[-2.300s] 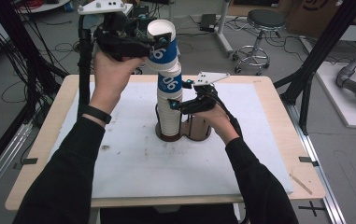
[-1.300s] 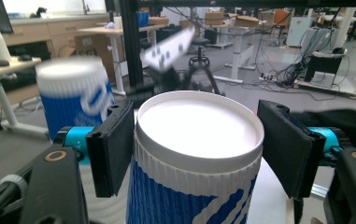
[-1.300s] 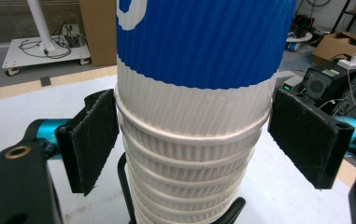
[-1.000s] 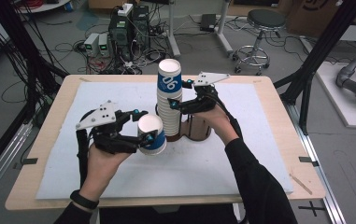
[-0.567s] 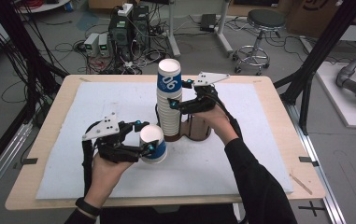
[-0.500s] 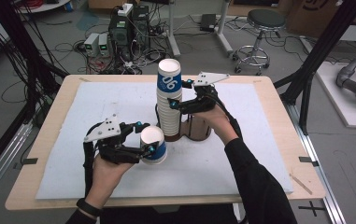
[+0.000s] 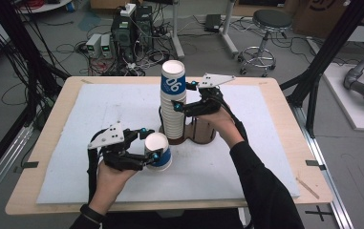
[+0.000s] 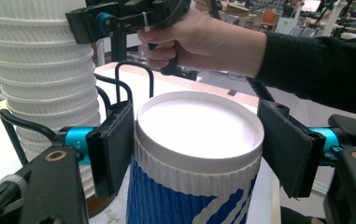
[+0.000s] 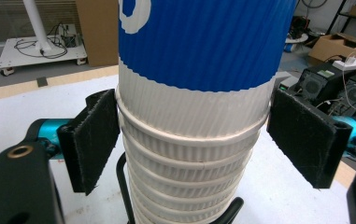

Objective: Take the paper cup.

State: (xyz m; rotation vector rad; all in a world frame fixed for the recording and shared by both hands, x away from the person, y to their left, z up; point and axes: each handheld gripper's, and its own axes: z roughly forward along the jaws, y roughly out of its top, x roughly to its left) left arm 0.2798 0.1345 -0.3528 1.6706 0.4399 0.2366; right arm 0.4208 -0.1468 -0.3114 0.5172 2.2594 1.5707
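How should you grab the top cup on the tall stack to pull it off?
Take the top cup by its blue ribbed wall, just above the rim of the next cup down, with one finger on each side, coming in level from the side. It stands upright and narrows downward, so it probably lifts straight up.

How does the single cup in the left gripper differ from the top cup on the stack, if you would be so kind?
The single cup is clamped in the left gripper low over the table; the top cup crowns the stack, nested into others. The right gripper only brackets the stack, one pad visibly clear of it. Both cups are ribbed, white and blue.
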